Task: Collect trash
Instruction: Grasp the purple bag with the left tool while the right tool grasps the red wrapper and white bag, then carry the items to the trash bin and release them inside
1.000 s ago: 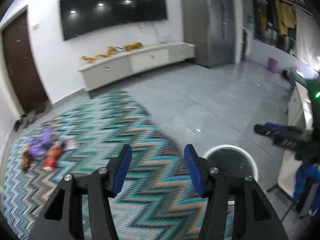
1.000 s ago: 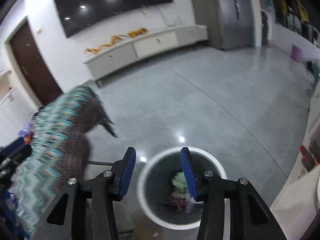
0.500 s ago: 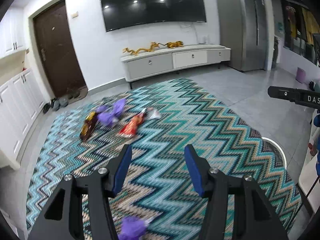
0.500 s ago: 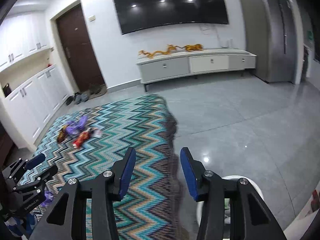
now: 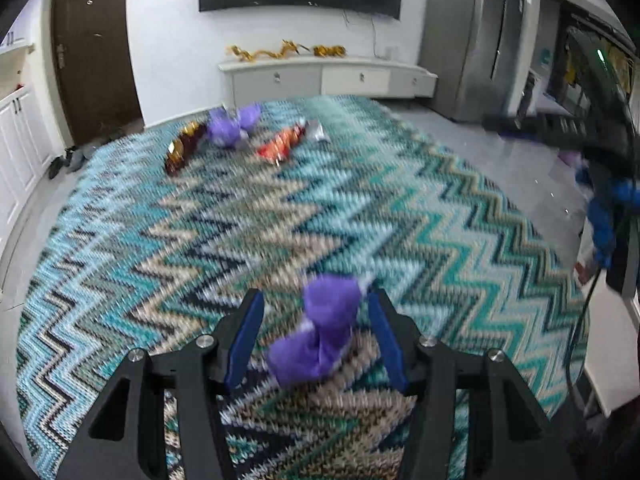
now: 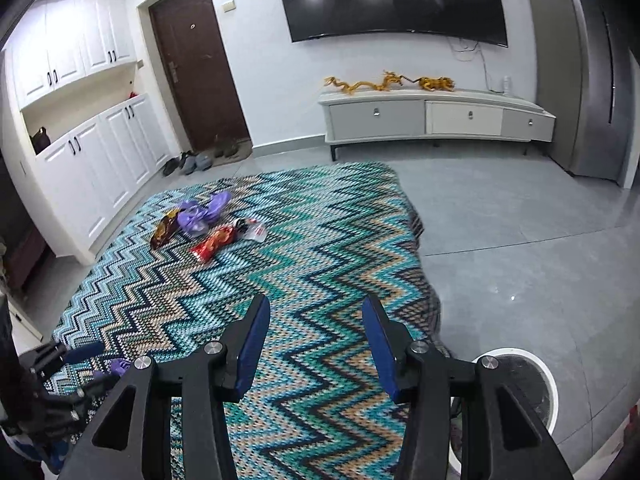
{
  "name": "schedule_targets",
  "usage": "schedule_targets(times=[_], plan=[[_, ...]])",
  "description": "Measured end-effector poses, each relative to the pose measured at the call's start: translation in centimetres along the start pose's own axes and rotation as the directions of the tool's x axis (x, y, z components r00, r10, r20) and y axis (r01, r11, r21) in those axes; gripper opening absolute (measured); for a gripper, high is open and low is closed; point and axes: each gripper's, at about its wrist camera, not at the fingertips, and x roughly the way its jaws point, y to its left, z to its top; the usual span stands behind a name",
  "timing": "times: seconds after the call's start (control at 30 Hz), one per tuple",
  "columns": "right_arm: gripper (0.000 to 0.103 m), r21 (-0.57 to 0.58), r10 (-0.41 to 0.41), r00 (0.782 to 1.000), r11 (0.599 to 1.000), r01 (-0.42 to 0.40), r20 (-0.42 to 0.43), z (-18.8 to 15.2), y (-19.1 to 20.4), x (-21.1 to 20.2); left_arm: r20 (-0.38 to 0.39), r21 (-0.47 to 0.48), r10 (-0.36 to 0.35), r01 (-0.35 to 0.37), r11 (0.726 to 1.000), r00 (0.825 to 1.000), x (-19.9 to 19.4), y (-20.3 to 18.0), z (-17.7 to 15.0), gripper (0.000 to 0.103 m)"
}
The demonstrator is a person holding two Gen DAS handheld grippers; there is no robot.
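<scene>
My left tongs (image 5: pixel 316 338) straddle a crumpled purple plastic wrapper (image 5: pixel 320 338) on the zigzag teal rug (image 5: pixel 280 216), wide open, gripping nothing. Next I lower and close. Right tongs (image 6: pixel 316 344) hang open, empty.

A big zigzag rug (image 6: pixel 280 280) in blue, green and tan lies on the gray floor (image 6: pixel 520 220). A black TV (image 6: pixel 392 0) hangs on the white wall. Under it stands a long white cabinet (image 6: pixel 436 116) with gold dragon figures (image 6: pixel 388 82) on top. A brown door (image 6: pixel 196 68) is to the left, with shoes (image 6: pixel 188 162) on the floor near it. White cupboards (image 6: pixel 88 148) line the left wall.
</scene>
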Motion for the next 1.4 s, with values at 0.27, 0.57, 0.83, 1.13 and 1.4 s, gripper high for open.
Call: schedule_targets(times=[0.27,0.57,0.83,1.13,1.4], plan=[[0.047,-0.042,0.017,0.999,0.999,-0.019,-0.04,1.0,1.9,3.3,-0.057,-0.041,-0.082,0.08,0.996,0.995,2.5,1.2,0.0,0.03],[0.047,-0.094,0.117,0.983,0.987,-0.131,-0.14,4.0,6.5,11.9,-0.012,-0.122,-0.067,0.065,0.99,0.998,3.8,4.5,2.6,0.028],[0.047,0.04,0.219,0.949,0.976,-0.216,-0.227,5.9,9.4,19.8,-0.003,-0.186,-0.08,0.078,0.979,0.997,4.4,6.7,2.8,0.028],[0.024,0.097,0.193,0.959,0.98,-0.176,-0.209,6.5,9.5,21.0,0.018,-0.215,-0.063,0.065,0.974,0.998,3.3,6.9,2.3,0.028],[0.021,0.084,0.311,0.942,0.949,-0.303,-0.124,3.2,7.2,12.2,0.05,-0.217,0.049,-0.037,0.975,0.998,1.2,5.9,3.3,0.028]])
